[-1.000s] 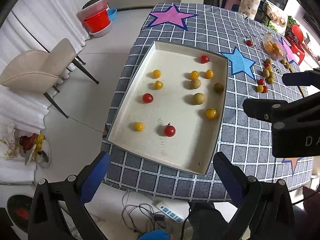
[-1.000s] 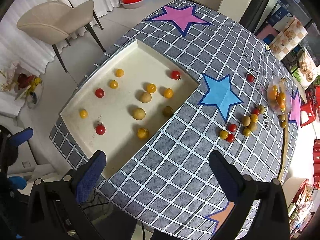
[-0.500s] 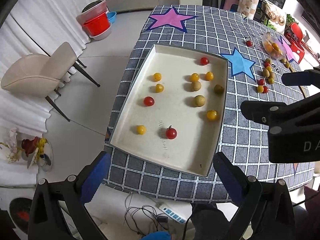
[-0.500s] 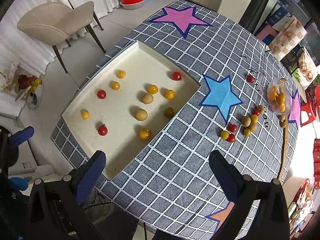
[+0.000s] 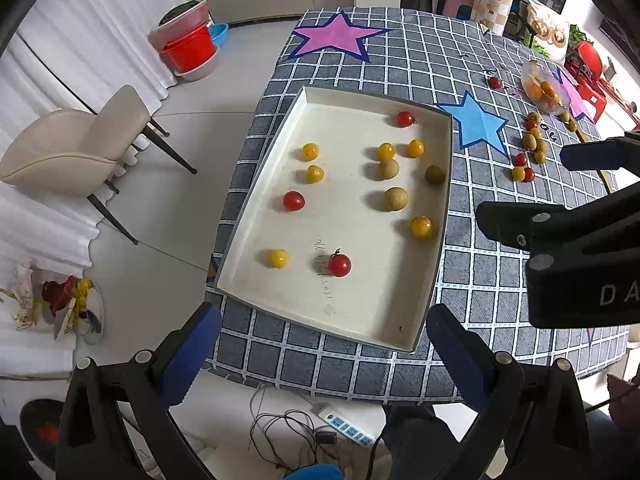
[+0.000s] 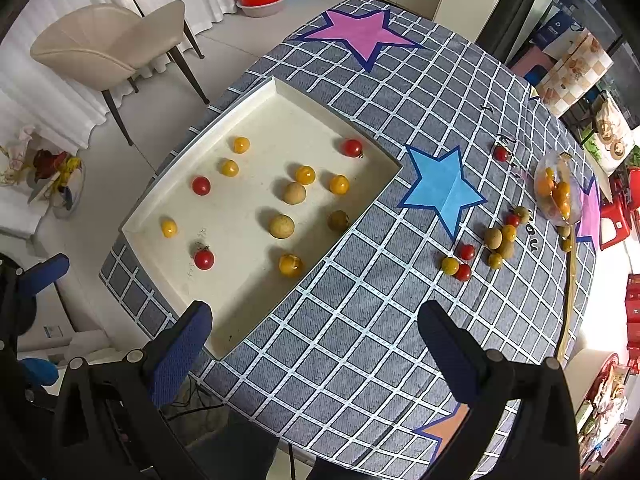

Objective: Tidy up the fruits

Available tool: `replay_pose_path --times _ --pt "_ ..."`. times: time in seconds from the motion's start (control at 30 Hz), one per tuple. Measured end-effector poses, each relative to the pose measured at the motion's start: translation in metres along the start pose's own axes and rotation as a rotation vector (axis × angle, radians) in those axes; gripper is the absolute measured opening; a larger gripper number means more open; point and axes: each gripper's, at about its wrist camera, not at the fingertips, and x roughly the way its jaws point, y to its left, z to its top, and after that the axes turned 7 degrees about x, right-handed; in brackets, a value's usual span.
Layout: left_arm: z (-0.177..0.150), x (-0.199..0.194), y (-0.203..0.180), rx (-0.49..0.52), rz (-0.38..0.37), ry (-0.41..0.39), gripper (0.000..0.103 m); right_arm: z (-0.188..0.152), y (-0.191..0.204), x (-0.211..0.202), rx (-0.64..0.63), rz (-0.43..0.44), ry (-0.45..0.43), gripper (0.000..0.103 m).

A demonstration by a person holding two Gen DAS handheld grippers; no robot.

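A cream tray [image 5: 372, 320] [image 6: 240, 320] lies on the checked tablecloth and holds several red, yellow and brownish small fruits, such as a red tomato [image 5: 340, 265] [image 6: 204, 259]. A loose cluster of fruits [image 6: 486, 244] [image 5: 528, 156] lies on the cloth to the right of a blue star [image 6: 442, 190]. My left gripper [image 5: 320, 344] is open and empty, high above the tray's near edge. My right gripper [image 6: 316, 340] is open and empty, above the cloth right of the tray; its body shows in the left wrist view [image 5: 580, 232].
A clear bag of orange fruits [image 6: 556, 192] lies at the table's far right. A single red tomato [image 6: 500, 153] sits near it. A beige chair [image 5: 76, 148] stands left of the table. Red basins [image 5: 188, 50] and a power strip [image 5: 344, 426] are on the floor.
Both grippers have drawn back and up slightly, so the tray sits a little farther in both views. Nothing on the table has moved.
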Motion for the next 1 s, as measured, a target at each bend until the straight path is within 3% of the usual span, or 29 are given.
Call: replay_pose_path --times 1.0 --pt "0.0048 0.0018 0.0017 0.000 0.006 -0.001 0.103 0.0019 0.0032 0.0064 0.002 0.002 0.010 0.103"
